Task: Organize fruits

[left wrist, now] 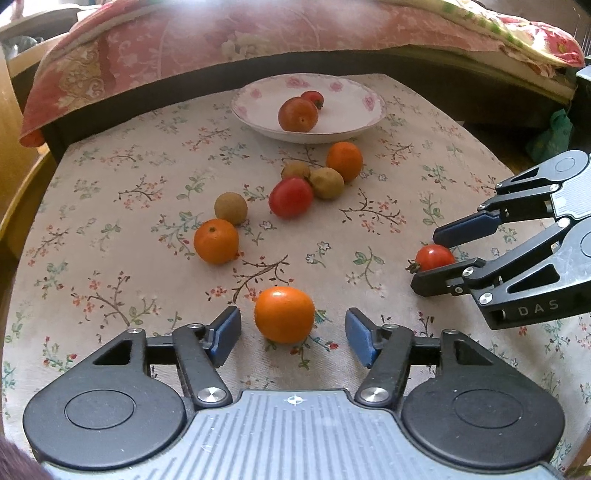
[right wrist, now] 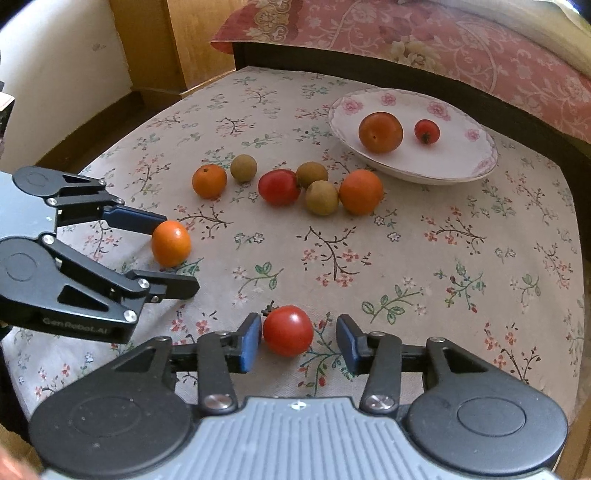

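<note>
A floral tablecloth [left wrist: 110, 229] covers the table in front of me, with a pink patterned bedspread [left wrist: 207, 33] hanging over a dark bed frame behind it and a wooden cabinet [right wrist: 155, 40] off to the left. My left gripper [left wrist: 293, 332] is spread wide, an orange [left wrist: 284, 314] sitting on the cloth between its blue pads without touching either. Farther out lie another orange [left wrist: 216, 240], three small brown fruits, a red tomato [left wrist: 290, 197] and a third orange [left wrist: 344, 161], loosely clustered. Beyond them a white flowered plate [left wrist: 354, 122] holds a reddish-orange fruit [left wrist: 297, 114] and a little tomato [left wrist: 313, 99]. My right gripper [right wrist: 298, 338] is also parted; a small red tomato [right wrist: 288, 330] rests between its fingers, touching the left pad [right wrist: 249, 341], clear of the right.
</note>
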Demonstrator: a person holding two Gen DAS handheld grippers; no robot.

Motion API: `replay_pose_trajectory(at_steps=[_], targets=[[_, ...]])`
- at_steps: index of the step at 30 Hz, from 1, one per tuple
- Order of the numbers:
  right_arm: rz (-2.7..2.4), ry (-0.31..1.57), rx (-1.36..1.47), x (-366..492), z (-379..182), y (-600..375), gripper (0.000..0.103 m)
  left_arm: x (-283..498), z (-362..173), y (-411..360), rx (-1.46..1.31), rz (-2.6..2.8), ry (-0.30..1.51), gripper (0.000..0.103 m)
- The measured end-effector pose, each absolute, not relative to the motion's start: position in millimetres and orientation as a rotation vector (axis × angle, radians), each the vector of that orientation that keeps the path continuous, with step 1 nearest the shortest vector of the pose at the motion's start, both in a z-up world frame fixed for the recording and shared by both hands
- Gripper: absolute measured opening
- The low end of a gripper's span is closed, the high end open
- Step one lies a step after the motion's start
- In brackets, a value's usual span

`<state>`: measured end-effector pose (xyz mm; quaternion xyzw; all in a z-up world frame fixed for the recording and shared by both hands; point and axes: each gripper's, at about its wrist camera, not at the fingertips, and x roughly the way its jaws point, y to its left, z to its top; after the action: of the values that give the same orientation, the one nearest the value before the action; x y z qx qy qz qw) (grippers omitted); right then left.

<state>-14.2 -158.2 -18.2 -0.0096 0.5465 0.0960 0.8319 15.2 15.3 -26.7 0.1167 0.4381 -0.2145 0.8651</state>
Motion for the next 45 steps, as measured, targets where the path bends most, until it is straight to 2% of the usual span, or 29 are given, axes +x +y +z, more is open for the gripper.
replay_pose_trajectory(at_steps=[10, 15, 20, 23, 28, 45], targets=[[0.217, 1.156, -0.059, -16.3, -18.6, -153.0, 0.045, 15.4, -28.6, 11.1, 0.251, -0.455, 0.915, 0.072], [0.218, 1.157, -0.065, -16.3, -18.5, -152.7, 0.045, 16.5, -28.2, 9.3, 0.25, -0.455, 0.914, 0.069], [0.209, 1.154, -0.068, -16.0, -18.9, -152.8, 0.039, 17.3, -27.5, 6.9, 0.266, -0.459, 0.909, 0.055], [0.203, 1.152, -0.07, -15.5, -18.4, -153.2, 0.03, 16.1, -27.0, 7.1, 0.268, -0.462, 0.909, 0.048], [0.205, 1.152, -0.075, -14.9, -18.1, -153.1, 0.03, 16.5, -27.3, 5.2, 0.276, -0.464, 0.91, 0.042], [0.179, 1.12, -0.037, -4.7, -8.6, -161.1, 0.03, 29.3, -13.5, -12.3, 0.268, -0.474, 0.872, 0.042]])
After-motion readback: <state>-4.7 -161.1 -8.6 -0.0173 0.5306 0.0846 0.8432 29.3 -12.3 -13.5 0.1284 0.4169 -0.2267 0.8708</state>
